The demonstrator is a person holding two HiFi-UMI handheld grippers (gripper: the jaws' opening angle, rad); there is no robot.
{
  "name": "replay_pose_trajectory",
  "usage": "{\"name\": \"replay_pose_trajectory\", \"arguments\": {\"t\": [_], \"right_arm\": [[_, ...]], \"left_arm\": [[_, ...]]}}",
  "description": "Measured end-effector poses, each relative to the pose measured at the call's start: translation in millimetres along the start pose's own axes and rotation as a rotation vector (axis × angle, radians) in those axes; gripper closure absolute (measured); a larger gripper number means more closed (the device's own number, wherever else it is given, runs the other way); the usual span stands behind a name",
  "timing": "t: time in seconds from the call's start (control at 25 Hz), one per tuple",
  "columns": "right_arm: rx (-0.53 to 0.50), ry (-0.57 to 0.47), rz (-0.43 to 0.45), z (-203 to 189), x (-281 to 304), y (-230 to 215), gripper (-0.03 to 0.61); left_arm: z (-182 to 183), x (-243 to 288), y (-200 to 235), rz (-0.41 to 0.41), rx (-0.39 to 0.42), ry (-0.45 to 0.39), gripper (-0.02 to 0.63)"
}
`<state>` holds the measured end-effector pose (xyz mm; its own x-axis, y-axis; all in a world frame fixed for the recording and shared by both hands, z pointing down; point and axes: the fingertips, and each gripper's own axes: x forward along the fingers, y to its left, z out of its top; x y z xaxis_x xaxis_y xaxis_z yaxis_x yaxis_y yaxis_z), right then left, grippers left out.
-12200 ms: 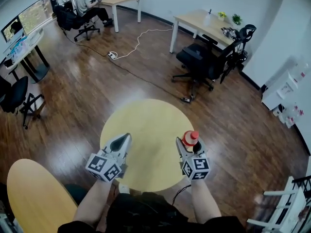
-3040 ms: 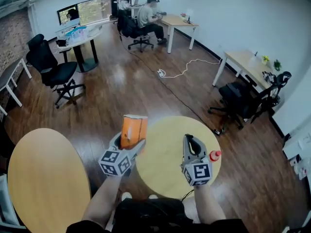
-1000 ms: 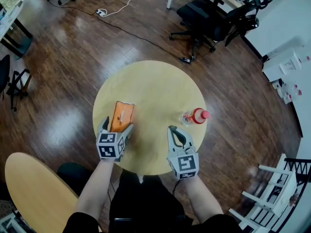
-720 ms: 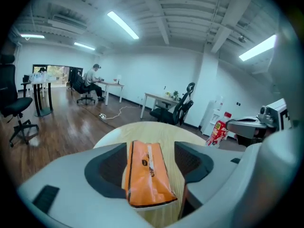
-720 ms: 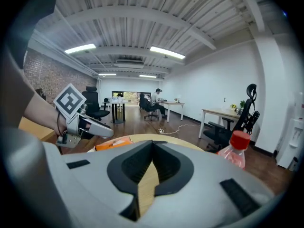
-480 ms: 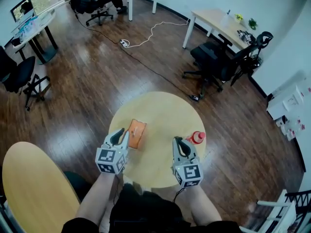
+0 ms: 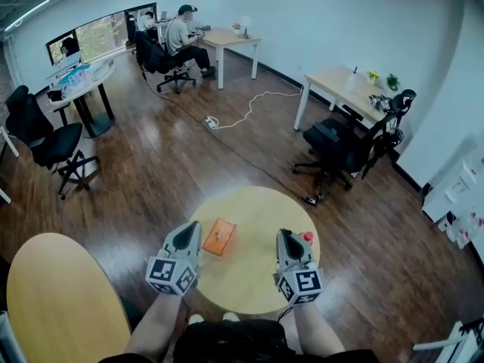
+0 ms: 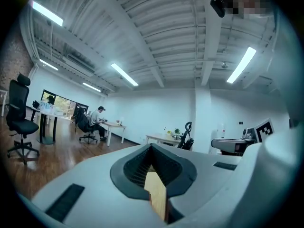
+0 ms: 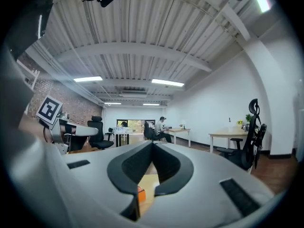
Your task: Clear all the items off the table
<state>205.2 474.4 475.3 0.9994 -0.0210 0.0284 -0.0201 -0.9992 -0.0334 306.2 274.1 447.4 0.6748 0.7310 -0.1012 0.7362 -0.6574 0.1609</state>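
An orange carton (image 7: 219, 237) lies flat on the round yellow table (image 7: 253, 206), left of centre and just right of the left gripper (image 7: 188, 234). That gripper's jaws have just been closing and now meet with nothing between them. A red-capped bottle (image 7: 306, 238) sits towards the table's right edge, largely hidden behind the right gripper (image 7: 286, 237), which is also clenched and empty.
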Motion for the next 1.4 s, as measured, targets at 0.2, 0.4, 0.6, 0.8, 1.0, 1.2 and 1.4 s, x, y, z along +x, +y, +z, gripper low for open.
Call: {"name": "replay_pose_trajectory", "arguments": {"t": [0.2,0.4,0.6,0.8,1.0,1.2,1.4], "right_arm": [[0.030,-0.052,-0.049,16,-11,0,0.577],[0.045,-0.070,-0.073,16,-12,17,0.577],[0.036,-0.073,-0.056,21,-10,43,0.577],[0.045,-0.060,-0.055,17,-14,53,0.577],[0.060,-0.030,-0.049,11,-17,59,0.578],[0.059,-0.010,-0.051,7,-16,65,0.578],[0.047,0.005,-0.035,4,-13,67,0.578]], "left_arm": [[17,-13,5,-0.025,-0.012,-0.033,0.614],[27,-36,19,-0.043,0.013,-0.047,0.614],[32,-51,35,-0.037,-0.008,-0.061,0.614],[28,-63,42,-0.034,-0.022,-0.048,0.614],[23,-70,50,-0.017,-0.039,-0.029,0.614],[19,-74,55,-0.014,-0.050,-0.019,0.614],[16,-75,56,-0.027,-0.050,-0.021,0.614]]}}
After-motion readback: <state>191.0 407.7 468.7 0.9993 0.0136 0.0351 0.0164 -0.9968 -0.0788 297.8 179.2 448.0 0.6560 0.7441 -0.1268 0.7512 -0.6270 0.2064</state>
